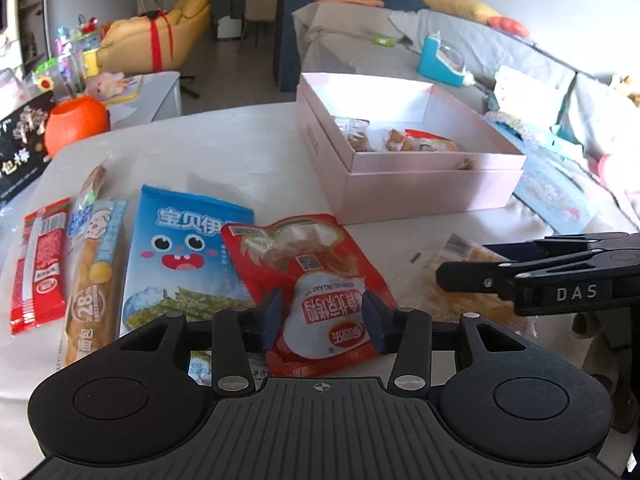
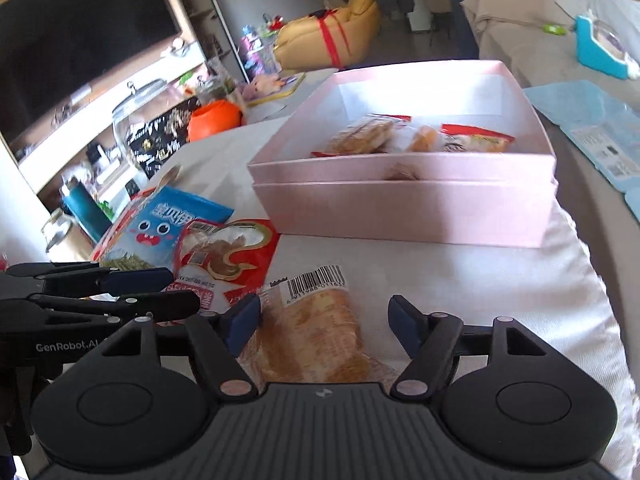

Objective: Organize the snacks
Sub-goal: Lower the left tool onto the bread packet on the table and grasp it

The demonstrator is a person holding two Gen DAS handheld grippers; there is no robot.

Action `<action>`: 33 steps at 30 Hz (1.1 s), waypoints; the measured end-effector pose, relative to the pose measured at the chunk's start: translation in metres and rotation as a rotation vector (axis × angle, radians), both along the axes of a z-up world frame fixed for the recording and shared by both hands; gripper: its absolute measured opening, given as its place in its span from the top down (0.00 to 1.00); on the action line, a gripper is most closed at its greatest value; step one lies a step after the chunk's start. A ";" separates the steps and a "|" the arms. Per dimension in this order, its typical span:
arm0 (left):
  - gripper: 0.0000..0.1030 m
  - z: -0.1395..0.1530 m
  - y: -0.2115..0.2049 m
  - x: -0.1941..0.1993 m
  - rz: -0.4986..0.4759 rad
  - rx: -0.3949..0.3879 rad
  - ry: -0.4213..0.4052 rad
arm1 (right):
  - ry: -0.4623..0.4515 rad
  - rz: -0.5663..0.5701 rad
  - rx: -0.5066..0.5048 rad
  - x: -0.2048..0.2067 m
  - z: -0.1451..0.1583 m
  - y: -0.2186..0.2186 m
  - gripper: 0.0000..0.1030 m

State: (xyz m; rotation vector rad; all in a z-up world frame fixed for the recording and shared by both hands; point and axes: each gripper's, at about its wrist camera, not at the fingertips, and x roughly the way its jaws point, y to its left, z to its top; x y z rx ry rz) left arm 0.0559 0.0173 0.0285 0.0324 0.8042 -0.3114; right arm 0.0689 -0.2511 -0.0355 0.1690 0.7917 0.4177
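A pink box point(image 1: 432, 184) stands on the white table and holds a few wrapped snacks point(image 1: 420, 142); it also shows in the right wrist view point(image 2: 404, 212). My left gripper point(image 1: 322, 316) is open, its pads on either side of a red snack pouch point(image 1: 316, 280) that lies on the table. My right gripper point(image 2: 324, 320) is open over a clear-wrapped bread pack point(image 2: 316, 328), apart from it. The red pouch point(image 2: 228, 256) lies left of the bread. The right gripper shows from the side in the left wrist view point(image 1: 532, 276).
Left of the red pouch lie a blue seaweed bag point(image 1: 176, 264), a bread stick pack point(image 1: 94, 280) and a red stick pack point(image 1: 40, 268). An orange pumpkin pot point(image 1: 76, 122) stands at the far left. A light-blue sheet point(image 2: 592, 128) lies right of the box.
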 end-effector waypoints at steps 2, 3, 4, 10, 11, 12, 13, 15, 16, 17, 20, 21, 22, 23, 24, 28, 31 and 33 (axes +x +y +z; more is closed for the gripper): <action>0.54 0.002 0.000 0.001 0.008 0.014 0.003 | -0.008 -0.010 0.031 -0.002 -0.003 -0.006 0.31; 0.55 0.005 -0.002 0.002 0.015 0.020 0.000 | -0.013 -0.018 0.039 -0.003 -0.004 -0.008 0.31; 0.55 0.008 -0.004 0.001 0.019 0.030 -0.007 | -0.020 -0.031 0.040 -0.004 -0.004 -0.011 0.31; 0.55 0.026 -0.023 -0.007 -0.022 0.054 -0.047 | -0.059 -0.120 0.040 -0.010 0.003 -0.028 0.31; 0.55 0.028 -0.026 -0.008 -0.034 0.046 -0.047 | -0.066 -0.135 0.047 -0.010 0.005 -0.033 0.31; 0.55 0.029 -0.030 -0.009 -0.050 0.030 -0.043 | -0.076 -0.155 0.045 -0.012 0.006 -0.037 0.31; 0.55 0.030 -0.034 -0.009 -0.068 0.007 -0.036 | -0.090 -0.176 0.032 -0.014 0.008 -0.041 0.31; 0.55 0.029 -0.042 -0.007 -0.100 -0.035 -0.009 | -0.121 -0.226 -0.041 -0.018 0.009 -0.045 0.31; 0.55 0.027 -0.048 -0.005 -0.114 -0.046 0.003 | -0.129 -0.243 -0.079 -0.019 0.008 -0.045 0.32; 0.55 0.024 -0.056 -0.003 -0.128 -0.049 0.017 | -0.133 -0.256 -0.108 -0.021 0.007 -0.045 0.34; 0.55 0.016 -0.075 0.004 -0.153 -0.041 0.049 | -0.113 -0.286 -0.089 -0.020 -0.001 -0.054 0.35; 0.55 0.014 -0.082 0.006 -0.160 -0.037 0.055 | -0.106 -0.301 -0.084 -0.019 -0.004 -0.057 0.35; 0.55 0.012 -0.088 0.007 -0.167 -0.029 0.057 | -0.101 -0.317 -0.081 -0.018 -0.006 -0.060 0.35; 0.54 0.010 -0.093 0.009 -0.173 -0.018 0.060 | -0.096 -0.329 -0.071 -0.017 -0.007 -0.062 0.35; 0.54 0.009 -0.099 0.010 -0.179 -0.011 0.053 | -0.094 -0.334 -0.056 -0.017 -0.008 -0.066 0.35; 0.48 0.005 -0.113 0.018 -0.196 0.012 0.020 | -0.077 -0.346 -0.016 -0.017 -0.011 -0.074 0.35; 0.46 0.005 -0.118 0.023 -0.202 0.020 0.027 | -0.077 -0.345 -0.014 -0.019 -0.012 -0.076 0.35; 0.46 0.005 -0.119 0.024 -0.203 0.021 0.031 | -0.077 -0.346 -0.010 -0.019 -0.012 -0.076 0.35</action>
